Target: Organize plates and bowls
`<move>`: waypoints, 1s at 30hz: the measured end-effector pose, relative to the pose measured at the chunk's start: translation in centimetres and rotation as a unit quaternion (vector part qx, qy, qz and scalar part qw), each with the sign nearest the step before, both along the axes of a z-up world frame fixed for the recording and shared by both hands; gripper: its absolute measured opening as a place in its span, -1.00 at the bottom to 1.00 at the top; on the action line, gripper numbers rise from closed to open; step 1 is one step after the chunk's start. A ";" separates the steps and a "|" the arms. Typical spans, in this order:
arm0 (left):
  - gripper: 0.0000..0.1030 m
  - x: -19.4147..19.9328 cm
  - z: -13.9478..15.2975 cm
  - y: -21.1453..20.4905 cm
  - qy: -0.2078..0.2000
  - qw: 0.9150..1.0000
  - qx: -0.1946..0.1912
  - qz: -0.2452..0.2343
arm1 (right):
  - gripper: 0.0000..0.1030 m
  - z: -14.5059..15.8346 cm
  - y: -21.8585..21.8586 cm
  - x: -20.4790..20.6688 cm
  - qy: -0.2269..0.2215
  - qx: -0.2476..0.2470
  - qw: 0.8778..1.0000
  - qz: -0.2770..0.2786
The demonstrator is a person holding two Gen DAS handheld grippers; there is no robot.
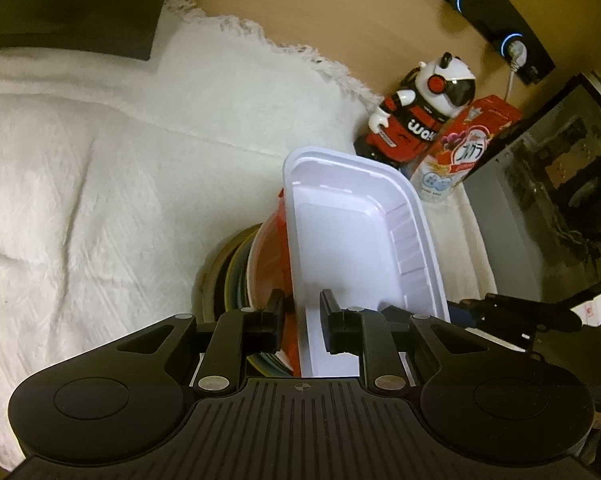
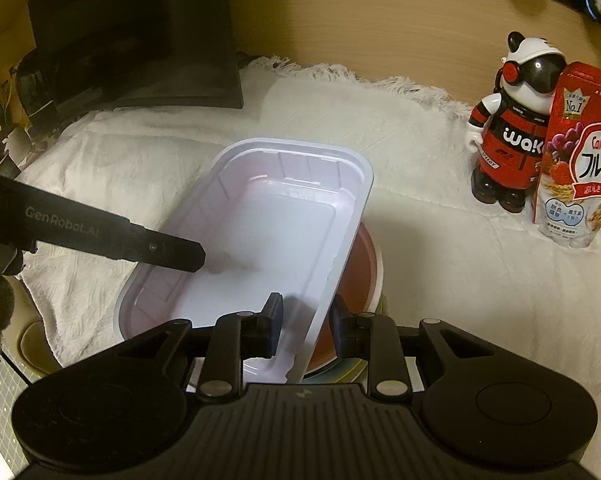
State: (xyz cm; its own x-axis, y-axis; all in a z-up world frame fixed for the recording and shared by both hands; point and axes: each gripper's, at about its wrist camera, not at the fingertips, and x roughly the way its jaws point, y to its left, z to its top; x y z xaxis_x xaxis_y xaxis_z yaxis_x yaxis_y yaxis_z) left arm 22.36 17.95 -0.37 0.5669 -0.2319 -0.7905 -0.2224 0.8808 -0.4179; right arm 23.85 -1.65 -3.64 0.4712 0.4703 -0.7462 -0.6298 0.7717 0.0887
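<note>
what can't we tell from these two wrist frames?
- Stack under the white tray: the tray hides most of it in both views; only the red dish and a few rims show, so no count.
- Cereal box: cut off by the right edge in the right wrist view.
- Grip: each gripper straddles a tray wall; contact unclear.

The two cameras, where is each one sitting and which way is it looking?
Left wrist: sits on the left gripper, looking along its fingers astride the white tray wall; the other gripper pokes in at right.
Right wrist: sits on the right gripper, looking along its fingers astride the tray's opposite wall; the left gripper's finger reaches in.
Both show: tray, stacked plates, panda figure, cereal box, white cloth.
</note>
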 end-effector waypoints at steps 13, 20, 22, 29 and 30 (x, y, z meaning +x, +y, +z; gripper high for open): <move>-0.60 0.0 -0.2 1.0 0.003 1.000 -0.017 0.010 | -0.51 0.0 -0.3 0.3 0.016 0.009 1.000 -0.016; -0.61 0.5 -0.4 1.1 0.006 1.000 -0.028 0.008 | -0.51 0.7 -0.8 0.7 0.020 0.026 0.999 -0.038; -0.61 0.8 -0.3 1.1 0.006 1.000 -0.028 0.004 | -0.51 1.0 -0.9 1.1 0.026 0.036 0.998 -0.052; -0.61 2.0 -0.2 0.9 -0.005 0.999 -0.029 -0.022 | -0.51 1.0 -0.4 1.2 0.024 0.038 0.997 -0.070; -0.61 2.2 -0.3 0.9 -0.005 0.999 -0.029 -0.024 | -0.51 0.9 -0.2 1.1 0.023 0.034 0.997 -0.072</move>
State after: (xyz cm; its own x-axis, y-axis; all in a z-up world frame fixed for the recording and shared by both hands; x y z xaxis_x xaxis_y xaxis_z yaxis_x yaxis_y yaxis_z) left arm 24.55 18.85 -0.63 0.5615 -0.3033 -0.7699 -0.1768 0.8649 -0.4697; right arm 24.92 -1.87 -2.72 0.5038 0.4507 -0.7369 -0.5078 0.8447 0.1695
